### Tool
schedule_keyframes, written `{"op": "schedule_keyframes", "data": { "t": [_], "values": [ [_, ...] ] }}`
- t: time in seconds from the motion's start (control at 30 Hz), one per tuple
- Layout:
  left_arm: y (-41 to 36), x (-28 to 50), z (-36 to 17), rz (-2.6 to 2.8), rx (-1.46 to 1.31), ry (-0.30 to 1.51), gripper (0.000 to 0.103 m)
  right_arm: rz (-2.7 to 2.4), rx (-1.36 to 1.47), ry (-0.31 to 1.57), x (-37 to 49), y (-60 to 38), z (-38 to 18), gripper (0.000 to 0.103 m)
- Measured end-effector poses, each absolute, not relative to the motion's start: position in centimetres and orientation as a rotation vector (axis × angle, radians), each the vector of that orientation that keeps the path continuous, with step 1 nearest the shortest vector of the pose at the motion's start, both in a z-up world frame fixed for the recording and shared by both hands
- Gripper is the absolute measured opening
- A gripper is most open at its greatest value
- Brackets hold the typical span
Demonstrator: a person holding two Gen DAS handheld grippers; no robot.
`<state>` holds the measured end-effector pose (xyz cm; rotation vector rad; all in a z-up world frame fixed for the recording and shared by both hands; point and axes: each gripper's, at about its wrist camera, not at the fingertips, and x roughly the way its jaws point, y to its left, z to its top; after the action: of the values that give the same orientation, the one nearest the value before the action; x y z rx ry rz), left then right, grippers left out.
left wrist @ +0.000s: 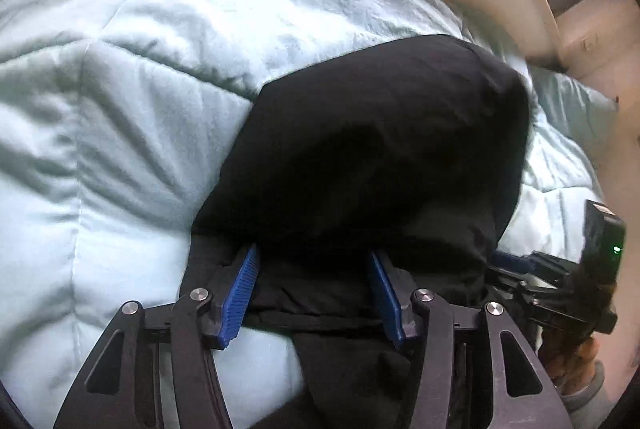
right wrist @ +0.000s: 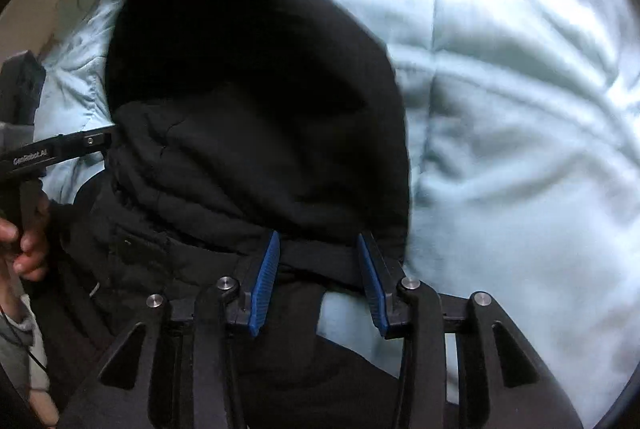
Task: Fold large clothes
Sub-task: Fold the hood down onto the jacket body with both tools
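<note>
Black jacket [left wrist: 372, 149] lies on the quilt [left wrist: 120, 89] – left gripper [left wrist: 314, 269] and right gripper [right wrist: 318, 261] gape wide, fabric draped over both, seemingly to carry a fold across

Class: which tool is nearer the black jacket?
Neither left nor right: both touch the jacket. The left tool sits open with its fingertips under the folded edge; the right tool does likewise.

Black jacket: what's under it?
The pale blue quilt shows around the black jacket and presumably runs beneath. Fabric drapes over both gripper tips, left gripper and right gripper, hiding anything else.
</note>
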<state>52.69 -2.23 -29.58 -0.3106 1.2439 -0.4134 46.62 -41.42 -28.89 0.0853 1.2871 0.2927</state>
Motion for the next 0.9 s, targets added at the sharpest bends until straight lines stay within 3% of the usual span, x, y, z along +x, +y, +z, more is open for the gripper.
{"op": "schedule_keyframes", "data": {
  "t": [0.13, 0.2, 0.27, 0.3, 0.47, 0.6, 0.63, 0.67, 0.7, 0.77, 0.8, 0.9],
  "values": [
    [-1.4, 51.8, -24.9, -0.464, -0.198, 1.164, 0.056, 0.395, 0.142, 1.2, 46.3, -44.0, -25.0, 0.045],
    [-0.2, 51.8, -22.6, -0.487, -0.198, 1.089, 0.057, 0.431, 0.167, 1.14, 46.5, -45.9, -22.9, 0.065],
    [1.3, 53.1, -21.3, -0.492, -0.207, 1.054, 0.062, 0.442, 0.177, 1.102, 47.9, -47.6, -21.5, 0.067],
    [1.8, 54.5, -21.3, -0.494, -0.221, 1.072, 0.069, 0.456, 0.183, 1.101, 48.7, -48.1, -21.4, 0.067],
    [1.5, 61.0, -25.8, -0.628, -0.427, 1.278, 0.069, 0.553, 0.278, 1.176, 53.8, -49.1, -23.6, 0.067],
    [0.0, 62.2, -28.9, -0.733, -0.451, 1.342, 0.069, 0.634, 0.294, 1.222, 55.3, -47.2, -25.9, 0.066],
    [-0.3, 62.3, -29.5, -0.748, -0.455, 1.354, 0.069, 0.636, 0.273, 1.23, 55.5, -46.5, -26.2, 0.065],
    [-0.8, 62.3, -29.7, -0.752, -0.449, 1.356, 0.069, 0.635, 0.242, 1.235, 55.5, -46.1, -26.4, 0.052],
    [-1.1, 62.0, -29.7, -0.752, -0.434, 1.346, 0.068, 0.635, 0.215, 1.236, 55.7, -45.0, -26.8, 0.033],
    [-2.1, 61.1, -28.4, -0.762, -0.373, 1.289, 0.05, 0.64, 0.177, 1.215, 55.2, -44.2, -26.1, 0.018],
    [-2.0, 60.4, -27.5, -0.773, -0.36, 1.258, 0.035, 0.646, 0.162, 1.195, 54.7, -44.0, -25.5, 0.017],
    [-1.2, 57.4, -24.2, -0.814, -0.358, 1.168, 0.025, 0.655, 0.105, 1.126, 51.8, -43.7, -22.3, 0.016]
  ]
}}
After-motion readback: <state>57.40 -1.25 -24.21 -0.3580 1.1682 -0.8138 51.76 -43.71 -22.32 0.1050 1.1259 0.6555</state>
